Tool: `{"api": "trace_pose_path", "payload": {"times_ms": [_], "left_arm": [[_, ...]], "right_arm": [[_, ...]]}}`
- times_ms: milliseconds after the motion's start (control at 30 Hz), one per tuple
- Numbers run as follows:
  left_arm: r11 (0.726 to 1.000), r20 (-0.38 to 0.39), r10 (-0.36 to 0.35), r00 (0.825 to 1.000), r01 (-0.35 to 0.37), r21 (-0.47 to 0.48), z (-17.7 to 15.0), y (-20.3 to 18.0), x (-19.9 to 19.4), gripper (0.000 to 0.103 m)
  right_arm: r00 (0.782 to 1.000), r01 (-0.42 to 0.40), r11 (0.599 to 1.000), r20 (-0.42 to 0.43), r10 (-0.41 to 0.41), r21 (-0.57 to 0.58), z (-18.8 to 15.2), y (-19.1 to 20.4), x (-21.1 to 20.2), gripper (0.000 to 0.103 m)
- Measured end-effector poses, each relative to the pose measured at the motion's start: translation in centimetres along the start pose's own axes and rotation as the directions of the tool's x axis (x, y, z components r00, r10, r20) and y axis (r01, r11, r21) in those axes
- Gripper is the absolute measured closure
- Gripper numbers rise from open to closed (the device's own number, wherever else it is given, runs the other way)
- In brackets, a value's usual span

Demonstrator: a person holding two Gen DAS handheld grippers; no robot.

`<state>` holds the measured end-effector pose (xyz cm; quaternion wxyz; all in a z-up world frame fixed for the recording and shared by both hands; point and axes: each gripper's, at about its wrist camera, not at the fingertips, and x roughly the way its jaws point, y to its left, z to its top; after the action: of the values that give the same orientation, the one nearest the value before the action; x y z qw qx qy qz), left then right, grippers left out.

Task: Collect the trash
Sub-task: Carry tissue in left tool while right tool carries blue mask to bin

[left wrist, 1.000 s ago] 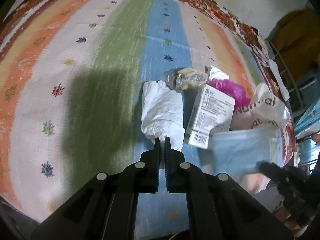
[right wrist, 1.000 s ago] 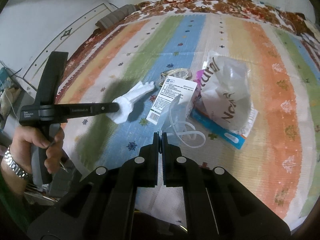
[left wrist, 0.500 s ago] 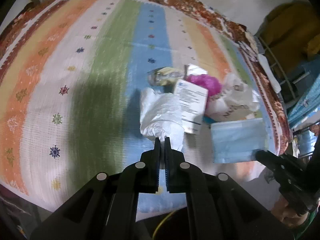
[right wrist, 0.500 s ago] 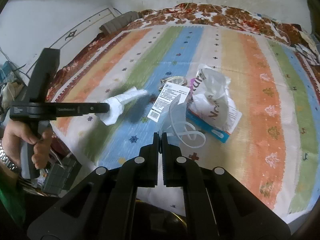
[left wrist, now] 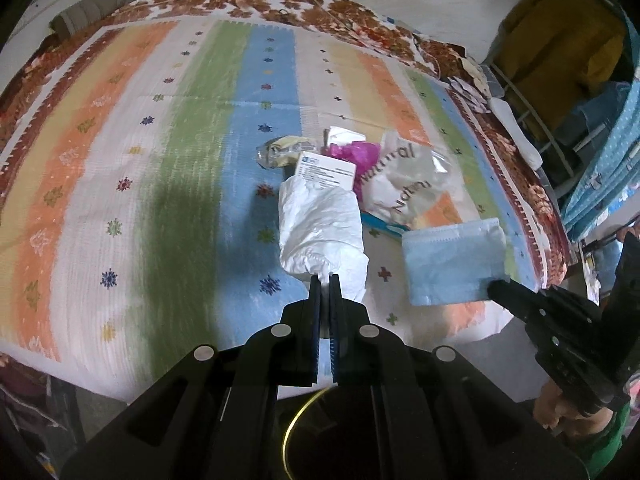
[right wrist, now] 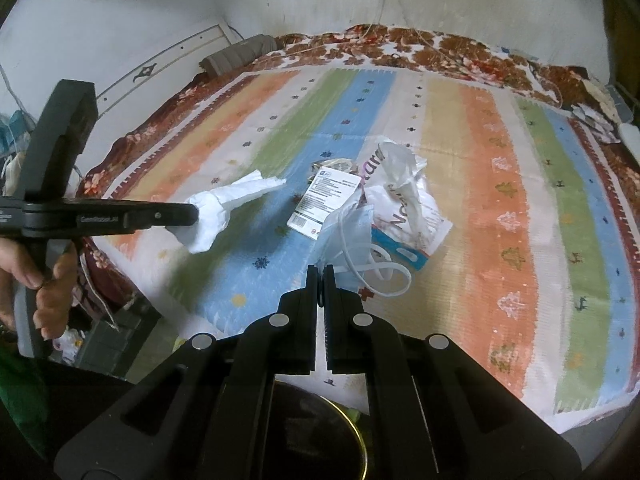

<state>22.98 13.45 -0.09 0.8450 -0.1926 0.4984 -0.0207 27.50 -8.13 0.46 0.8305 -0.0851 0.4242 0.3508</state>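
Left wrist view: the left gripper (left wrist: 324, 279) is clenched on a crumpled white tissue (left wrist: 320, 228), which hides most of the white carton (left wrist: 326, 171) on the striped bedspread (left wrist: 120, 184). Right wrist view: the right gripper (right wrist: 319, 270) is clamped on a blue face mask (right wrist: 346, 236); the pinch point is hard to make out, and a dark round container (right wrist: 320, 440) below is mostly hidden.

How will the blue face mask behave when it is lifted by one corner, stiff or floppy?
Probably floppy: the blue face mask hangs folded from the right gripper, its ear loops dangling. Likely very light, since a thin pinch at its edge carries it. It may sway.
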Motion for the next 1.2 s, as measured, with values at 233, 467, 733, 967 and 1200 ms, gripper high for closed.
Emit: {"api": "trace_pose_path", "payload": {"times_ms": [233,467,733,967,1200], "left_arm": [[1.000,0.039,-0.012,0.999,0.011,0.006,-1.8,-1.6,-2.1,0.100],[1.000,0.093,-0.020,0.995,0.019,0.007,-4.1,-3.1,-4.2,0.100],[0.999,0.134,-0.034,0.990,0.031,0.025,-6.7,-5.0,-5.5,0.100],[0.998,0.147,-0.022,0.989,0.013,0.060,-9.2,-6.4,-5.9,0.100],[0.996,0.142,-0.032,0.989,0.019,0.091,-12.0,-7.4,-6.1,0.100]], "right_arm": [[0.999,0.030,1.000,0.042,-0.030,-0.008,-1.4,0.2,-2.5,0.101],[0.996,0.051,0.999,0.079,-0.050,-0.001,-3.1,0.3,-4.6,0.101],[0.989,0.066,0.998,0.130,-0.065,-0.007,-5.0,0.7,-6.6,0.101],[0.987,0.063,0.998,0.151,-0.059,-0.024,-7.5,1.6,-8.1,0.101],[0.990,0.043,0.998,0.139,-0.038,-0.039,-10.2,2.7,-9.2,0.101]]}}
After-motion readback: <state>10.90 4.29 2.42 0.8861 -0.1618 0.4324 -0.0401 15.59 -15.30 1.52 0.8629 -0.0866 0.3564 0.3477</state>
